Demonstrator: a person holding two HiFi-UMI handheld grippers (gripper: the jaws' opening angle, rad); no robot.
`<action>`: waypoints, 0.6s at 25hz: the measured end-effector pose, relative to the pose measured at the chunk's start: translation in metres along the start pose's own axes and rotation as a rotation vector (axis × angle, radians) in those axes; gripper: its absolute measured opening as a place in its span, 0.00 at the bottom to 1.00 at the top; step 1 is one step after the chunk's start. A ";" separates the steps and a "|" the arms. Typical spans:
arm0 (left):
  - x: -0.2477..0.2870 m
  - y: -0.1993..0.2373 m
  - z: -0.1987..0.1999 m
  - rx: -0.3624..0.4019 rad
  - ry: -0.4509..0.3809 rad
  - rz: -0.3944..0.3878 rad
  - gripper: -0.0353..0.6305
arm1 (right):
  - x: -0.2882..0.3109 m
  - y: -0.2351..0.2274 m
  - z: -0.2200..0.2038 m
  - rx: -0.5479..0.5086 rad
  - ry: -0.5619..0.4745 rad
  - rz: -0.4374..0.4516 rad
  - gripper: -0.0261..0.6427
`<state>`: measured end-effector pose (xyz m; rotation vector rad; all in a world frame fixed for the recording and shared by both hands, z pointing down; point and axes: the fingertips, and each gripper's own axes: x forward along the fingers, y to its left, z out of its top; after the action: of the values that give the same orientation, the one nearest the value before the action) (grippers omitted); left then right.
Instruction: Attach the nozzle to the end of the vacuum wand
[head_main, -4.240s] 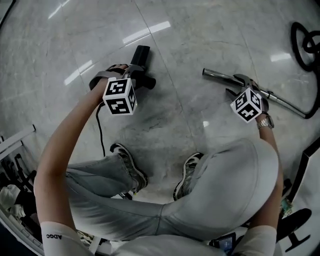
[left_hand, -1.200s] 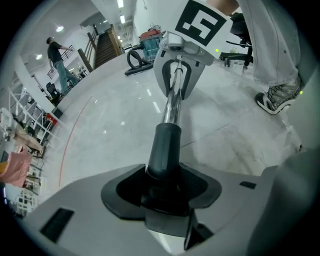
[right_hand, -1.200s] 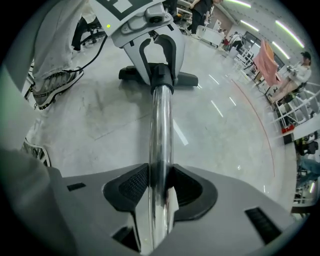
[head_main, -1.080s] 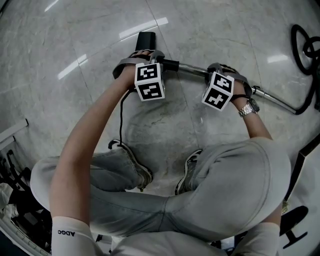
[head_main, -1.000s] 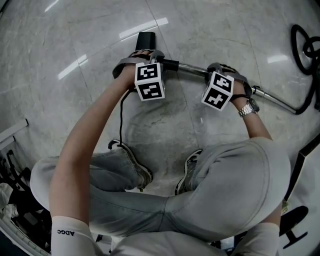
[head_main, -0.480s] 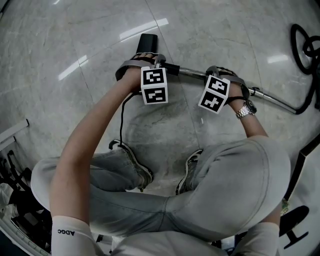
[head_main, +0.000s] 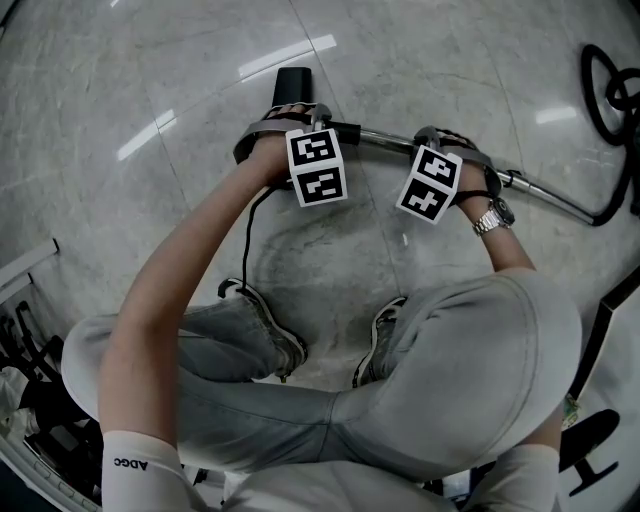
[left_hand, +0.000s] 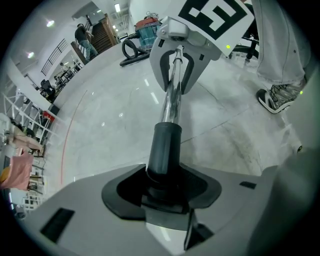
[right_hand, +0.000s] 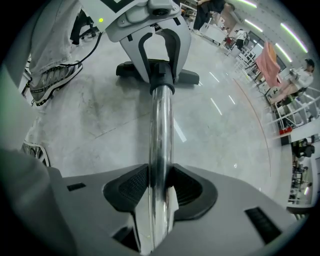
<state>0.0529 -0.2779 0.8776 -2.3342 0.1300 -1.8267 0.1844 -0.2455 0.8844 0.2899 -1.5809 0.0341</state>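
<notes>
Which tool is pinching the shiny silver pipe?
The right tool, clamped on the shiny chrome vacuum wand; the left tool grips the black plastic nozzle instead.

The person (head_main: 400, 400) squats low. The left arm (head_main: 165, 300) and the right arm (head_main: 508, 248) both reach out to the far side. The left gripper (left_hand: 166, 192) points steeply down, and its jaws are closed tight on the nozzle (left_hand: 164, 150). The right gripper (right_hand: 159, 192) is near it on the right. It points straight down, and its jaws squeeze the wand (right_hand: 161, 125).
</notes>
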 end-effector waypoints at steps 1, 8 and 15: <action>0.000 -0.001 0.000 0.006 0.001 -0.001 0.35 | 0.000 0.001 0.000 -0.001 -0.005 -0.002 0.27; 0.001 -0.003 -0.001 0.070 0.019 0.002 0.35 | 0.001 0.003 0.001 -0.027 0.003 0.007 0.27; 0.003 -0.007 0.003 0.068 0.030 0.011 0.35 | 0.004 0.006 0.000 -0.013 0.015 0.006 0.27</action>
<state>0.0566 -0.2712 0.8811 -2.2569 0.0838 -1.8315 0.1830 -0.2405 0.8895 0.2741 -1.5670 0.0311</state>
